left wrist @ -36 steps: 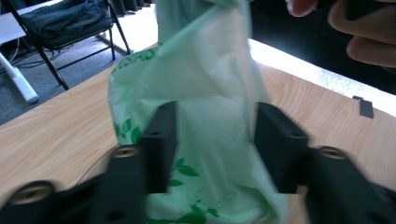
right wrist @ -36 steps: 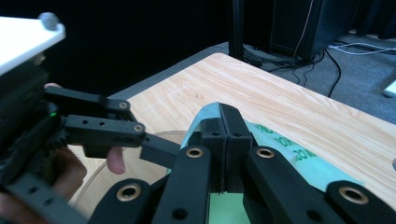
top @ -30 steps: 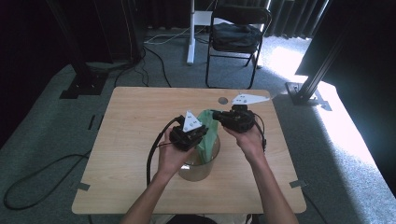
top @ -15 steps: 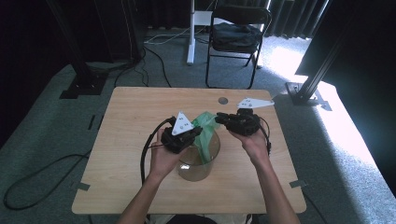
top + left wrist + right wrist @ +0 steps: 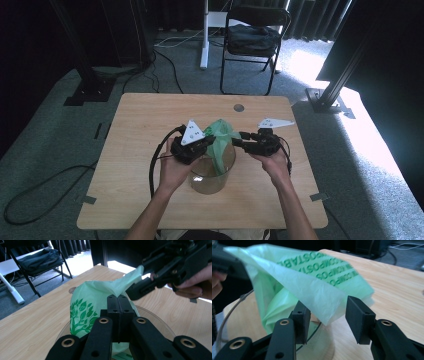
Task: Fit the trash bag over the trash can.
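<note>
Left claw (image 5: 207, 142) clamped tight; right claw (image 5: 240, 140) just sprung apart, jaws wide.

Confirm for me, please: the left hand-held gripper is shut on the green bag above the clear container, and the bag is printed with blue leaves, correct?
Not quite: the leaves on the green bag are dark green, not blue, as the left gripper view shows. The left hand-held gripper is indeed shut on it above the clear container.

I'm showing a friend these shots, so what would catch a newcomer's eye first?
The pale green bag with a leaf print, at the middle of the table, half stuffed into a clear tub. The left tool is shut on the bag's near side, while the right tool, whose jaws have just been opening, has a corner of the bag loose between them. Behind the table stands a folding chair.
</note>
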`<state>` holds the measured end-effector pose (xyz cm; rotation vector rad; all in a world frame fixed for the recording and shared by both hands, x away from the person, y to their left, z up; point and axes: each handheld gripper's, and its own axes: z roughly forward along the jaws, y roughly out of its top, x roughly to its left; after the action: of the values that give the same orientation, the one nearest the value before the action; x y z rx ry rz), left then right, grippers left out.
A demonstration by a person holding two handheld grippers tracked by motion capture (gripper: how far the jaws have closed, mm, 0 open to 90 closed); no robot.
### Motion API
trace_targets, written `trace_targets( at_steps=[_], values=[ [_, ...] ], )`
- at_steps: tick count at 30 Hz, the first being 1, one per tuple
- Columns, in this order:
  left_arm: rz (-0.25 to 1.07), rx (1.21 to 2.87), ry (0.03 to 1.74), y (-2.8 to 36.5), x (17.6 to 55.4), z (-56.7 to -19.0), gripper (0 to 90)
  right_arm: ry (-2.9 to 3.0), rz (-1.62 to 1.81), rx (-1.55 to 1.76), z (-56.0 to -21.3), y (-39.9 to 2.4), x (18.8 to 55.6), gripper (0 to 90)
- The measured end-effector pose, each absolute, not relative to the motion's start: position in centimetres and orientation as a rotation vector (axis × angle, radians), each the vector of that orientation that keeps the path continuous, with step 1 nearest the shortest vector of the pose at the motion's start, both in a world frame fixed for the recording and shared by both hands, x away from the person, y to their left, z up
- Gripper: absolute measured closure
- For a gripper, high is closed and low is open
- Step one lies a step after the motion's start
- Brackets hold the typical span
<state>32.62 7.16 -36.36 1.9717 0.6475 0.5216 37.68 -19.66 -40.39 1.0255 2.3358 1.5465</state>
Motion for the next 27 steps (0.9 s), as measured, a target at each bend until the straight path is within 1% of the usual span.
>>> trace_targets(
  at_steps=[4, 6, 7, 10, 12, 13, 14, 20, 25, 27],
  values=[
    [0.527, 1.961, 0.652, 7.4, 32.6, -36.3, 90.0, 2.356, 1.572, 1.006, -41.0, -19.4, 37.8, 51.3],
    [0.526, 1.955, 0.658, 7.5, 32.6, -36.3, 90.0, 2.358, 1.588, 1.007, -41.0, -19.3, 37.9, 53.0],
    [0.526, 1.953, 0.663, 7.6, 32.6, -36.3, 90.0, 2.361, 1.591, 1.006, -41.0, -19.2, 38.0, 56.0],
    [0.523, 1.956, 0.673, 7.8, 32.8, -36.3, 90.0, 2.368, 1.603, 0.978, -40.8, -19.0, 37.9, 75.6],
    [0.523, 1.956, 0.68, 8.0, 32.8, -36.5, 90.0, 2.368, 1.604, 0.964, -40.4, -18.8, 37.9, 86.0],
    [0.521, 1.953, 0.687, 8.1, 32.9, -36.6, 90.0, 2.363, 1.606, 0.956, -40.2, -18.8, 37.9, 89.2],
    [0.523, 1.954, 0.69, 8.2, 32.9, -36.6, 90.0, 2.359, 1.611, 0.95, -40.0, -18.8, 37.8, 90.0],
    [0.511, 1.942, 0.709, 9.0, 32.9, -36.9, 90.0, 2.326, 1.618, 0.936, -38.5, -18.9, 37.6, 90.0],
    [0.523, 1.932, 0.697, 9.2, 32.7, -36.7, 90.0, 2.314, 1.601, 0.958, -38.9, -19.2, 37.8, 89.0],
    [0.524, 1.929, 0.69, 9.2, 32.6, -36.6, 90.0, 2.32, 1.58, 0.958, -39.3, -19.1, 37.9, 71.8]
  ],
)
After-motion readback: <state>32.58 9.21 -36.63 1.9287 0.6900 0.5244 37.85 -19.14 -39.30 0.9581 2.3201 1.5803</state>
